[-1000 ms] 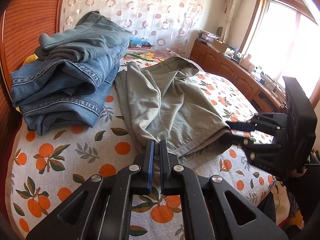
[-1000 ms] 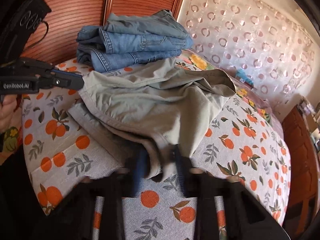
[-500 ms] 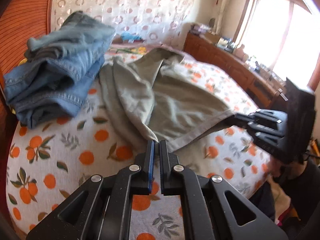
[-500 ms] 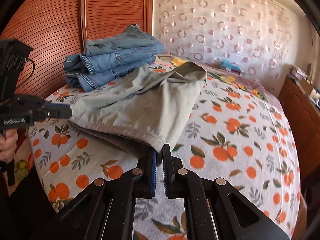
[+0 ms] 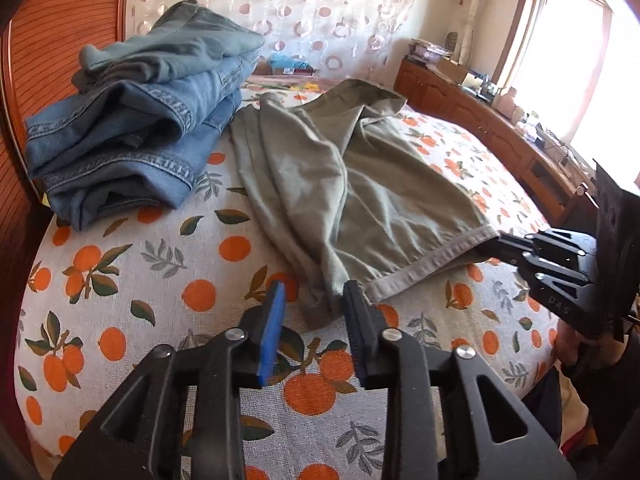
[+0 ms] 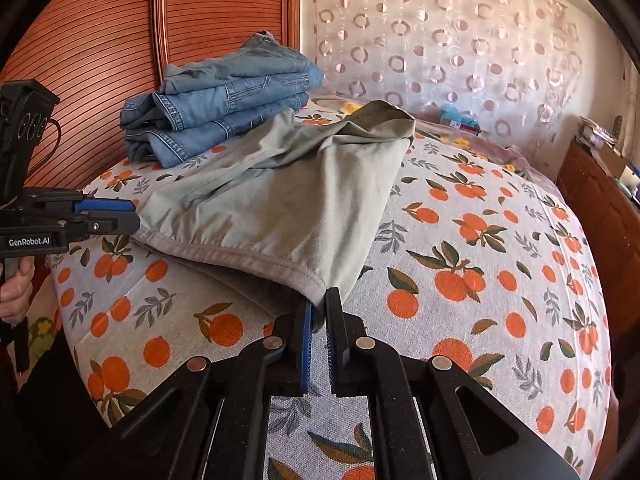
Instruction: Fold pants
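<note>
- The green pants [image 5: 320, 184] lie on the bed [image 5: 168, 276], their long way running from the near hem to the far end by the folded jeans [image 5: 136, 128].
- The left gripper [image 5: 314, 312] has jaws opening; the hem corner sits loose between them, just touching one jaw, I think.
- The right gripper [image 6: 318, 320] is clenched on the hem's other corner, so it is nearer.
</note>
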Tool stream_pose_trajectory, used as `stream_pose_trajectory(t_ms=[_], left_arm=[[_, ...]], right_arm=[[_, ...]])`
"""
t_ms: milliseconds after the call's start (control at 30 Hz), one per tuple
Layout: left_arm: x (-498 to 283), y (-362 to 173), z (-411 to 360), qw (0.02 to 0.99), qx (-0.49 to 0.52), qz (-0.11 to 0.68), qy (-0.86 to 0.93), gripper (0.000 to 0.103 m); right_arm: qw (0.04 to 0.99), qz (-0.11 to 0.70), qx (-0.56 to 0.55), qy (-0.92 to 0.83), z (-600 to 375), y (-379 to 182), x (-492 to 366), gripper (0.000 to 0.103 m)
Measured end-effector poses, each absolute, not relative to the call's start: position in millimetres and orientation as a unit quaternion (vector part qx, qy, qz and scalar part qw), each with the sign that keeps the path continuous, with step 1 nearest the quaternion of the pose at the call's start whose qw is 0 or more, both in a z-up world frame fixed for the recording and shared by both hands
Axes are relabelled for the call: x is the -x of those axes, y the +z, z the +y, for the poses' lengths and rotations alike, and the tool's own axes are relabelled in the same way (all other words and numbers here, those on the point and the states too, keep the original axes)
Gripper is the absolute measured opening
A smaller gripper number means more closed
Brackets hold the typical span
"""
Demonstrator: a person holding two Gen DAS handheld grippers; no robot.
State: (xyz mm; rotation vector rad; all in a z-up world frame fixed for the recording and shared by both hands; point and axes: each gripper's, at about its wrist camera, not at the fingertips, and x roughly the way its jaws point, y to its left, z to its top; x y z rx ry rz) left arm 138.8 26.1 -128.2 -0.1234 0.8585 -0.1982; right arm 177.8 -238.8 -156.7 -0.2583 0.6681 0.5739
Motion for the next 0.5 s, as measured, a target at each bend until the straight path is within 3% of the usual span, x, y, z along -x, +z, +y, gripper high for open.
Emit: stream_pose_trajectory(t_ms=[400, 500], left_arm=[[-142.6, -135.5, 17.2, 0.899, 0.053, 0.422, -0.107, 0.031], [-142.0, -135.3, 15.9, 0.899, 0.055, 0.416, -0.124, 0.013]], right_arm=[[0.896, 0.325, 0.117, 0.279, -241.4, -159.1, -177.1, 0.006], [0.895, 0.327, 0.115, 0.280, -241.7, -159.1, -177.3, 0.006]])
